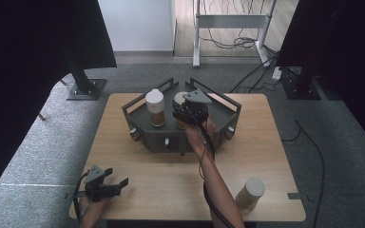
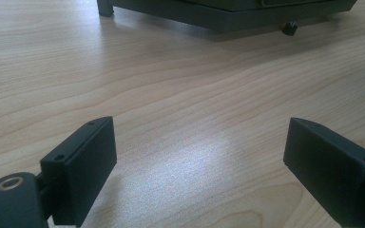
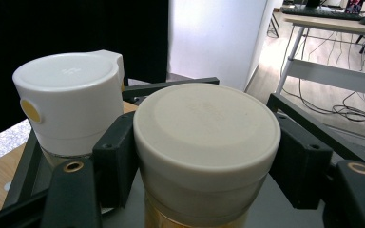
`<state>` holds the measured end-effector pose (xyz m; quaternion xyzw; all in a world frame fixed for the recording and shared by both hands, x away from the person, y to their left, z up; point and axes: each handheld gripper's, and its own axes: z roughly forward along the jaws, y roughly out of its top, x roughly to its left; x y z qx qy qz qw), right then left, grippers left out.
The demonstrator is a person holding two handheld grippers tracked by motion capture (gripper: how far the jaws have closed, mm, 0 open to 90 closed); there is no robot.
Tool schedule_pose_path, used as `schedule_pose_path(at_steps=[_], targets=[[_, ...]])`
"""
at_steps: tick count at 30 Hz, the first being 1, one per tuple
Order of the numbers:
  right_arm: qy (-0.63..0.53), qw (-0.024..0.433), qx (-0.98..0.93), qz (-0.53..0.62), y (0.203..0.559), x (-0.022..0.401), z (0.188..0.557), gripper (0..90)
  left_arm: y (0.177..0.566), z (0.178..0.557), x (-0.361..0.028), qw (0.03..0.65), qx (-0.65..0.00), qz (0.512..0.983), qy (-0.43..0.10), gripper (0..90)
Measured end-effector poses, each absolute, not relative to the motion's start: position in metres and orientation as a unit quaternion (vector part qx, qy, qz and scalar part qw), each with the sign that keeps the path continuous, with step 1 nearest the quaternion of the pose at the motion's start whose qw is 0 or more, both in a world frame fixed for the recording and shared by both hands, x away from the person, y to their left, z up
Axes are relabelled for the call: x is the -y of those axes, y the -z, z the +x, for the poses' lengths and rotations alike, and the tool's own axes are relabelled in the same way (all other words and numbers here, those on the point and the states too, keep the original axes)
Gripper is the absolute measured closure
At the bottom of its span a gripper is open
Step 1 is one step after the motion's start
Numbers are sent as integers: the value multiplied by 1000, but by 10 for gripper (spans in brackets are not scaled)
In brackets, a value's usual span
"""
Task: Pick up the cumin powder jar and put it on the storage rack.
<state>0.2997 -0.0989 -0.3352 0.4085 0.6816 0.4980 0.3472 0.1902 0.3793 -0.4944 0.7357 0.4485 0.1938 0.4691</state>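
Jars appear to be what the work concerns, and going by the layout they are being loaded into the dark tray (image 1: pixel 138 121) at the far middle of the worktop (image 1: pixel 171 190). At the near left corner the left tongs (image 1: pixel 116 184) rest low over bare wood, jaws spread wide with nothing between them. Further right, a white-lidded jar (image 1: pixel 155 108) already stands upright in the tray. Just beside it the right tongs (image 1: pixel 186 114) bracket a beige-lidded jar (image 3: pixel 206 137), a jaw against each side below the lid; whether it has touched down cannot be told. At the near right corner a third jar (image 1: pixel 250 194) waits on the worktop. Judged so, one is placed, one is arriving and one remains.
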Motion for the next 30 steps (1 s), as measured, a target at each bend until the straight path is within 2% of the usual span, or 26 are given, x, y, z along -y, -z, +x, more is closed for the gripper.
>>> schedule_pose_path(at_steps=[5,14,30], targets=[[-495,345,-684,410,335,98,301,292,495,190,-380,470,-449,735,-193,106],[-498,335,-685,414,332,101,305,104,494,190,-379,469,-448,736,-194,106],[-501,337,-682,412,327,103,300,100,494,191,-380,469,-448,737,-192,106]])
